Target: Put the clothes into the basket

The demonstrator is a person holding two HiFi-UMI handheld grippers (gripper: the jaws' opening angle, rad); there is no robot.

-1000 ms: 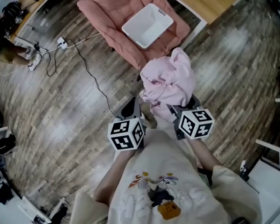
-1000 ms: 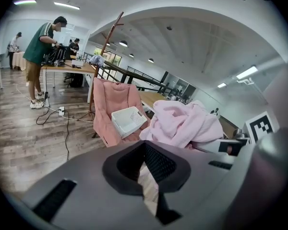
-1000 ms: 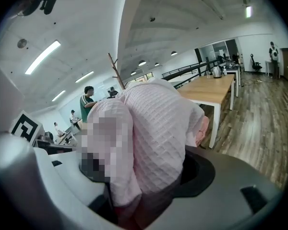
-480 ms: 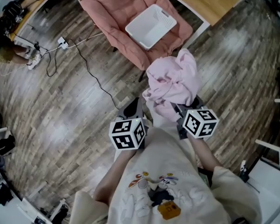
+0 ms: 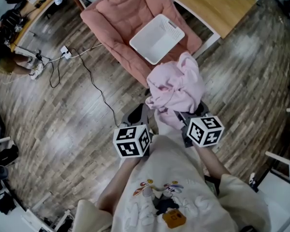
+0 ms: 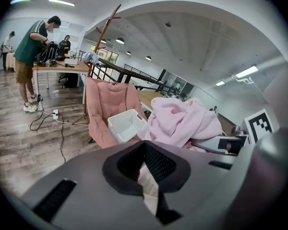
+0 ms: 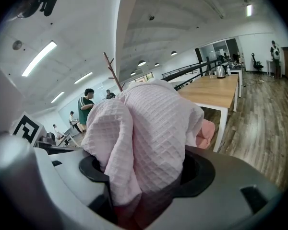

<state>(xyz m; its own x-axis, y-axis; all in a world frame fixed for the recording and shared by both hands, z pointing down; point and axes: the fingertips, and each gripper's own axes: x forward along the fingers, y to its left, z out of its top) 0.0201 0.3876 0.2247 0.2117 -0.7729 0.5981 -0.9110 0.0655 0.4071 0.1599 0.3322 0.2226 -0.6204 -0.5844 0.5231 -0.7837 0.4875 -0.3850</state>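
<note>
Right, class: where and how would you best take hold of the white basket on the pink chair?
Probably by the rim of the basket, on the side nearest the person, from above: it sits open side up on the chair, so one jaw fits inside the thin wall, one outside. First free a gripper: left gripper and right gripper are both shut on the garment.
</note>
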